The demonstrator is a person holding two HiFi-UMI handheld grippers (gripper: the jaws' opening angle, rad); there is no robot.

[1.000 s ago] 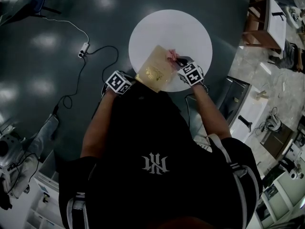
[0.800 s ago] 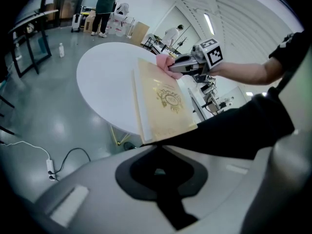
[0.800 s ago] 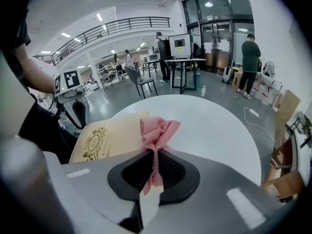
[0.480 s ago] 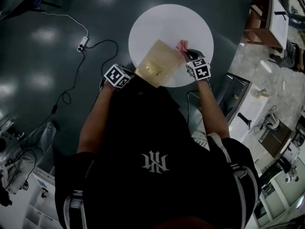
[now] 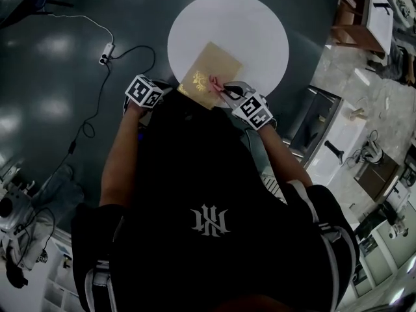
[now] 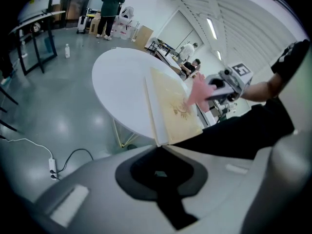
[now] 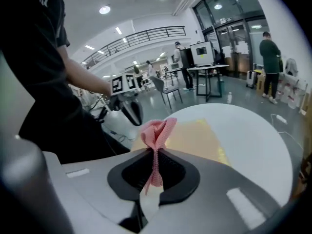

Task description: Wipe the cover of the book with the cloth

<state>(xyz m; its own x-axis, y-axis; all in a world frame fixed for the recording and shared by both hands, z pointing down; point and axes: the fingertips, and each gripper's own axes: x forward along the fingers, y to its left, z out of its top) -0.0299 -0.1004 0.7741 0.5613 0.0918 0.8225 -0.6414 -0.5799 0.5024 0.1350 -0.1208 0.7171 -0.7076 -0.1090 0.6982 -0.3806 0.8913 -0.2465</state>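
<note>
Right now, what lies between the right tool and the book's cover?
Only the crumpled pink cloth: the right tool is shut on it, its bunched end over the tan gold-printed book. The right gripper view shows this best.

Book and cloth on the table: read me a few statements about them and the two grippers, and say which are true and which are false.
1. The right gripper is shut on a pink cloth. True.
2. The book lies on a square table. False: the table is round and white.
3. The cloth is over the book's cover. True.
4. The book lies open. False: it is closed, with its gold cover facing up.
5. The left gripper holds the cloth. False: its jaws are closed at the book's near corner.
</note>
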